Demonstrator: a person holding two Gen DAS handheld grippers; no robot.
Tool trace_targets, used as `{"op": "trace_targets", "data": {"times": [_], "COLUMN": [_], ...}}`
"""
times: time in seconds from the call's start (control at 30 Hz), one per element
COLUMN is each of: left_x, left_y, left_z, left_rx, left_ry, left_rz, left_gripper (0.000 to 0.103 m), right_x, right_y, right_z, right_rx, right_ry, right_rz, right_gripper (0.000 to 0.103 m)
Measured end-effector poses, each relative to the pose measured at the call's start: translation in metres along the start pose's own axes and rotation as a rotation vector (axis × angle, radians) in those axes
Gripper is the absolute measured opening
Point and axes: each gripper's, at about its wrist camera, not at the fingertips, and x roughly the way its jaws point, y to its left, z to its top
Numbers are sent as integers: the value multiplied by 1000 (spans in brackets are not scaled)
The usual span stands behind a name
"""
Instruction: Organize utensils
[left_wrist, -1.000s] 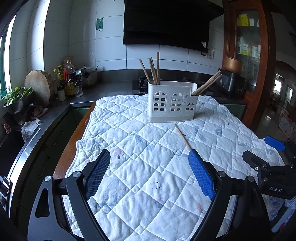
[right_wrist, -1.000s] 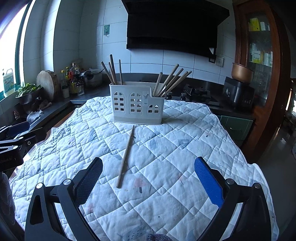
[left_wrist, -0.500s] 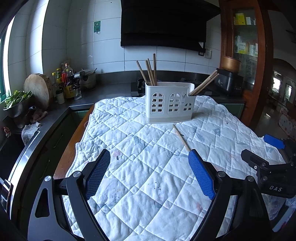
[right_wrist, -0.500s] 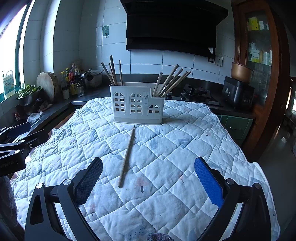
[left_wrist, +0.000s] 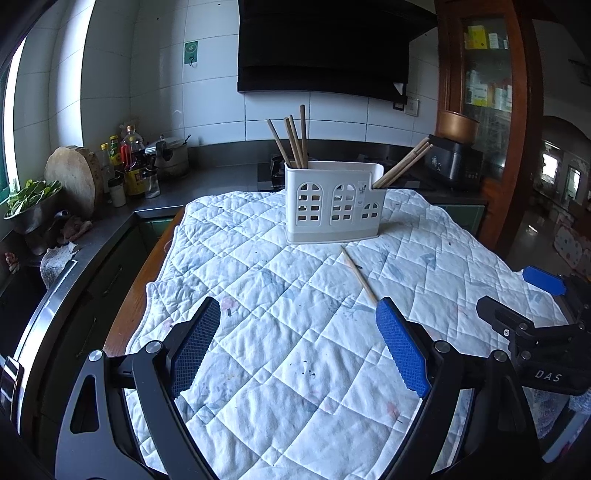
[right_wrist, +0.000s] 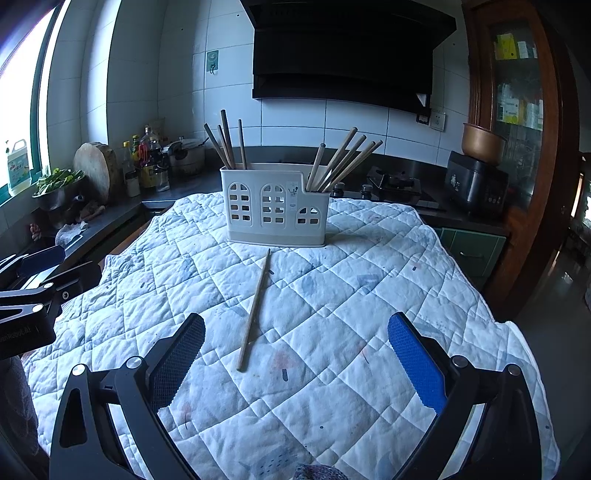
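A quilted cloth (right_wrist: 369, 295) covers the table, bearing a white utensil holder (right_wrist: 275, 210) and one loose chopstick (right_wrist: 255, 308).

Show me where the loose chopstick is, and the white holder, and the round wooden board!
loose chopstick (right_wrist: 255, 307), right wrist view, middle of its shaft.
white holder (right_wrist: 275, 206), right wrist view, front wall with arched windows.
round wooden board (left_wrist: 74, 179), left wrist view, its flat face.
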Motion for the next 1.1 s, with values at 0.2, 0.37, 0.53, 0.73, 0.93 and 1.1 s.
{"op": "trace_targets", "data": {"times": [0.2,0.37,0.53,0.73,0.93,1.1], "left_x": [0,1,1,1,2,0], "left_y": [0,0,1,5,8,8], "left_z": [0,0,0,0,-1,0], "left_rx": [0,-3,-5,-13,-30,-25], "left_ry": [0,2,-1,-2,-9,-21], "left_rz": [0,0,6,7,8,6], "left_gripper": [86,86,86,86,86,86], "right_x": [-2,-3,-4,-6,-6,-6], "right_y": [0,-3,-5,-5,-5,-5], "right_z": [0,0,2,3,4,4], "right_rx": [10,11,16,19,18,18], "right_ry": [-3,-5,-11,-15,-15,-15], "right_rz": [-4,-9,-11,-8,-7,-9], "right_gripper": [96,96,96,96,96,96]}}
